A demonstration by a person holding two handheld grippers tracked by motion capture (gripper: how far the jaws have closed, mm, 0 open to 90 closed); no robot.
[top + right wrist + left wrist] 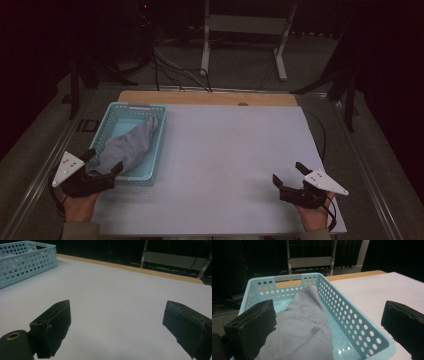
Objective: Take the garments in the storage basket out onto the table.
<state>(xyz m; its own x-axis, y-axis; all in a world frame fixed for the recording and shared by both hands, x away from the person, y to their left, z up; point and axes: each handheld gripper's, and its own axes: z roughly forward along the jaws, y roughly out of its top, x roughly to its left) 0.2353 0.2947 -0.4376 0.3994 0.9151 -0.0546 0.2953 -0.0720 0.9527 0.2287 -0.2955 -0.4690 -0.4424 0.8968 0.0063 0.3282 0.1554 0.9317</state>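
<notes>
A grey cloth (128, 145) is lying in the basket (158, 131) at the table's left side, its long axis running along the basket's length from the near end toward the far right corner, where a narrow end is resting against the wall. The left gripper (103, 164) is hovering at the basket's near end with jaws apart, one over the cloth's near bulk and the other outside the basket's right wall, so the wall is sitting between them. This is the nearer hand by far; any grasp looks to call for both jaws shifting inside the rim. The right gripper (290, 172) is waiting well apart at the near right of the table (235, 150), jaws spread and holding nothing, with bare surface lying open between it and the basket.
</notes>
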